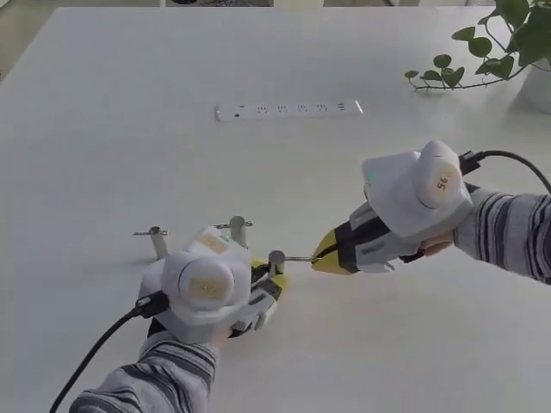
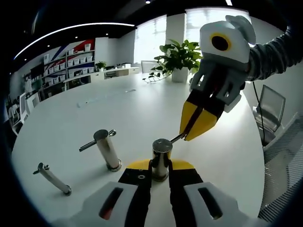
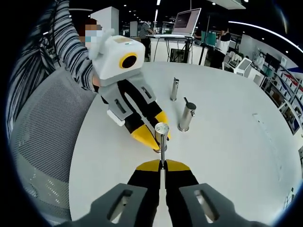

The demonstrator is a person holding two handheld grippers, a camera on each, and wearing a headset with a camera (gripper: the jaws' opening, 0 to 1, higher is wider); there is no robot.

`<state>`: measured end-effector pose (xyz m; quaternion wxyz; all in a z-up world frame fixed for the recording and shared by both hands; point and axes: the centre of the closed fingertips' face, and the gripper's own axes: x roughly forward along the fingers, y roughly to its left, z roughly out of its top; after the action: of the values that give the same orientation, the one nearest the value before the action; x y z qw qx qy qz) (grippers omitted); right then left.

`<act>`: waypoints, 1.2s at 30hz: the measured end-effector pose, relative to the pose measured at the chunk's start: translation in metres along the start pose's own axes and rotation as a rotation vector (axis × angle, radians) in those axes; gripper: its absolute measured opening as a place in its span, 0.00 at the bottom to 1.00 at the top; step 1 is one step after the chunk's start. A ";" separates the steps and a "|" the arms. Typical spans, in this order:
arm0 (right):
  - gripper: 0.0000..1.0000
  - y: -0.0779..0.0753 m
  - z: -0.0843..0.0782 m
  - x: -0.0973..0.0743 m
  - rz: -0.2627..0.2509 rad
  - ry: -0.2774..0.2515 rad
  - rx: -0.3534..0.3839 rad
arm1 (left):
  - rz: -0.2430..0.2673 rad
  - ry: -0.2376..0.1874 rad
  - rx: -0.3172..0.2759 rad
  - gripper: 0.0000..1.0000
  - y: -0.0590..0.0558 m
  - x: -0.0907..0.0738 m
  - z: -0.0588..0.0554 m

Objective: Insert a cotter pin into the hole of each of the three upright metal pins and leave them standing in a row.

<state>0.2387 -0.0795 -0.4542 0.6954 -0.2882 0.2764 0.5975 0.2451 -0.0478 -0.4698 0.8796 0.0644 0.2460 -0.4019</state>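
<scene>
Left claw (image 1: 271,288), low in the head view, is clamped on the near pin (image 1: 276,261). Its own view has the yellow tips on either side of the lower shaft, pin (image 2: 161,158) upright on the white worktop (image 1: 129,129).

Right claw (image 1: 320,256) reaches in from the right, tips pinched together on the loose cotter pin (image 1: 300,257). The wire lies level and points at the near pin's head. In the left gripper view the wire (image 2: 176,138) meets the shaft just under the cap. Whether its end has entered the hole is too fine to tell. The right gripper view looks straight along the wire (image 3: 162,149) to the pin (image 3: 161,135), with the left claw (image 3: 151,135) behind it.

Middle pin (image 1: 238,231) stands just beyond the left claw, apart from it, with the middle cotter pin (image 1: 225,226) through its top and sticking out sideways. Far pin (image 1: 157,241) stands further left, with the far cotter pin (image 1: 146,231) crosswise near its top.

The three pins sit in a loose row, near one rightmost.

Power strip (image 1: 288,109) lies flat further back on the worktop. Potted plant (image 1: 499,43) is at the far right corner. Striped sleeves show behind both claws.
</scene>
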 end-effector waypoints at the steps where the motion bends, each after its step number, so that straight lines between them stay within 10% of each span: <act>1: 0.00 0.000 0.000 0.001 0.003 0.007 -0.012 | 0.001 -0.003 -0.006 0.10 0.001 0.000 0.000; 36: 0.06 0.008 0.019 0.005 -0.018 -0.001 0.022 | 0.038 -0.022 -0.059 0.11 -0.001 0.002 -0.002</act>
<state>0.2326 -0.0615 -0.4452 0.7039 -0.2828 0.2801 0.5883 0.2447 -0.0486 -0.4724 0.8912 0.0386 0.2471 -0.3784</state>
